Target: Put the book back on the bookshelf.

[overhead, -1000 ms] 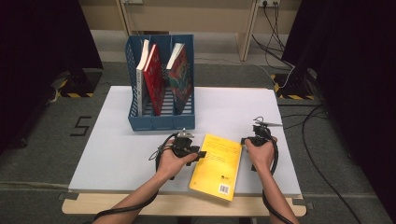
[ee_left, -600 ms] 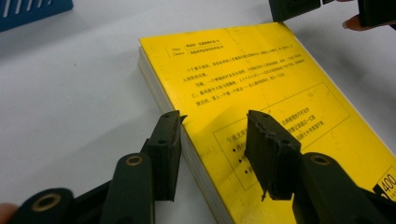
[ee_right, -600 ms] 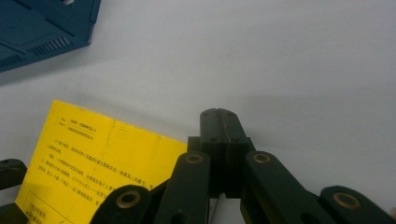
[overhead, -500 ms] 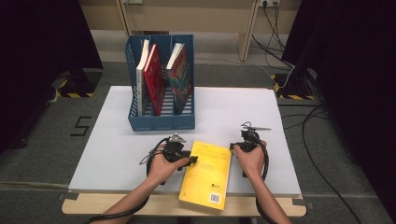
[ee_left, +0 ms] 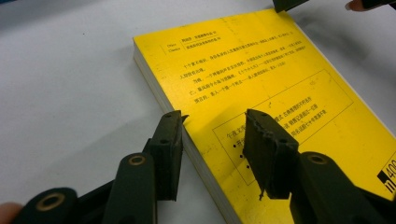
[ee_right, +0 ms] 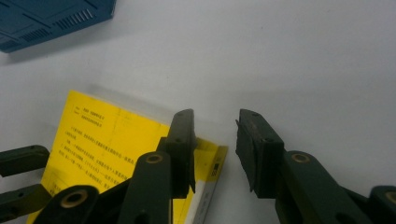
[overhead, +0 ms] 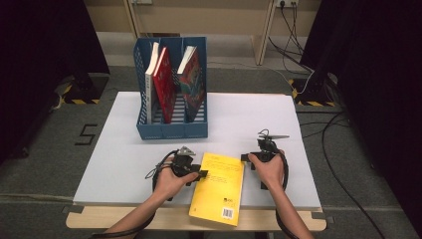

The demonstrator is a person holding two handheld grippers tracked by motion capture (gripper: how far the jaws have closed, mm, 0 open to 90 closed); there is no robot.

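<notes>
Yellow and glossy, the paperback book point(overhead: 218, 188) lay flat on the white desk point(overhead: 114, 159), back cover up, near the front edge, with its bar-coded near end hanging a little past that edge, and well apart from the blue file rack point(overhead: 171, 130) that held three upright books point(overhead: 164, 82) farther back. The left gripper point(overhead: 203, 174) sat at the book's left long edge; in the left gripper view its jaws stood partly open and straddled that edge point(ee_left: 196, 140), one jaw on the desk beside the page block and the other over the cover, neither pad pressing, so it held nothing. The right gripper point(overhead: 245, 157) was at the book's far right corner; its jaws had just been opening, and in the right gripper view they stood apart with only bare desk between them point(ee_right: 215, 140), the book lying beside the left jaw. Judging by its thickness, the book would be fairly light and stiff enough to lift by one edge, though the smooth cover looked slippery and the pages could fan or sag. The best hold seemed to be across the full thickness at a long edge, or at the overhanging end.
</notes>
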